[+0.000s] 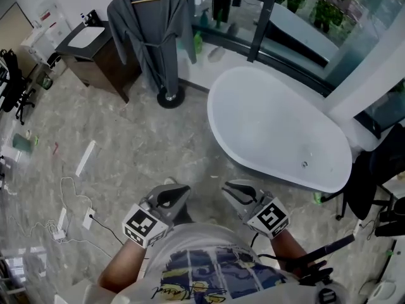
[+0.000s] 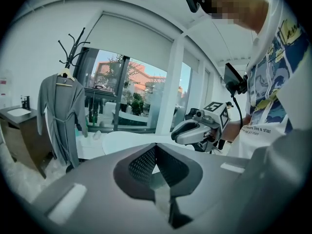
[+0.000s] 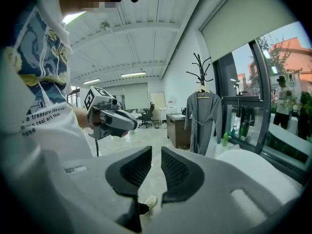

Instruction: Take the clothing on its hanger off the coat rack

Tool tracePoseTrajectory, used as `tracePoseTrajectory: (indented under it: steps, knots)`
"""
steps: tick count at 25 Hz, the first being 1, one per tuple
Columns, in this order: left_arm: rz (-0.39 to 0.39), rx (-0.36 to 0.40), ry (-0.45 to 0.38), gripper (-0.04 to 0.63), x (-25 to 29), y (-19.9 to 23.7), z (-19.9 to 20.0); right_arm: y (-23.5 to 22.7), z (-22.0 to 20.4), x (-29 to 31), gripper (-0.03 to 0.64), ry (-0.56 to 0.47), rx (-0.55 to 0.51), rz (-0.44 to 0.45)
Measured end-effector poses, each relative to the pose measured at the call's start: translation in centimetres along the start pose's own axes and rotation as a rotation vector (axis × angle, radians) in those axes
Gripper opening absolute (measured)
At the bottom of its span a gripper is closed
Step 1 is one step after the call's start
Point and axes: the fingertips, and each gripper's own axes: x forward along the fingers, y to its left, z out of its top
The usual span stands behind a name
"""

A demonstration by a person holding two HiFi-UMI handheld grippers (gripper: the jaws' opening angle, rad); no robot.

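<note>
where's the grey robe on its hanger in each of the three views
Head view: grey robe at the top, left of centre.
Left gripper view: far left, hanging on the coat rack.
Right gripper view: right of centre, in front of the window.
Shared landmark: the dark cabinet stands right beside the robe in all three views.

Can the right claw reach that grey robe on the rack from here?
Probably not yet: the right claw sits close to the person, the grey robe hangs well across the floor. Nothing stands between.
</note>
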Motion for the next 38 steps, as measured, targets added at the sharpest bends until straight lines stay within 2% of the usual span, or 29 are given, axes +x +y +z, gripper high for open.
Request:
tracePoseTrajectory:
  steps: [3, 7, 12, 16, 24, 29, 33, 38]
  knots:
    - [-0.016, -0.007, -0.042, 0.002, 0.9, 3.8, 1.5, -2.0, 0.8, 2.6, 0.069, 0.017, 0.026, -0.011]
    - [-0.005, 0.000, -0.074, 0.002, 0.1, 10.7, 3.9, -4.7, 3.5, 8.6, 0.086, 0.050, 0.009, -0.005]
    - [0.039, 0.002, -0.077, 0.002, -3.3, 19.7, 5.9, -7.9, 8.8, 17.0, 0.092, 0.037, -0.032, 0.000]
    - [0.085, 0.016, -0.049, 0.003, -5.4, 25.8, 6.2, -10.2, 12.3, 22.9, 0.092, 0.019, -0.060, 0.013]
    - [0.167, -0.044, -0.089, 0.003, -6.7, 32.9, 7.0, -15.4, 15.8, 30.6, 0.092, 0.042, -0.132, 0.060]
    - [0.242, -0.059, -0.098, 0.002, -6.2, 38.0, 7.7, -22.0, 18.4, 34.9, 0.098, 0.031, -0.183, 0.065]
    - [0.293, -0.054, -0.115, 0.003, -4.6, 41.8, 10.5, -28.5, 21.6, 37.8, 0.111, 0.019, -0.211, 0.075]
    - [0.322, -0.047, -0.131, 0.003, -1.5, 45.6, 14.0, -37.9, 25.9, 40.2, 0.132, 0.028, -0.315, 0.046]
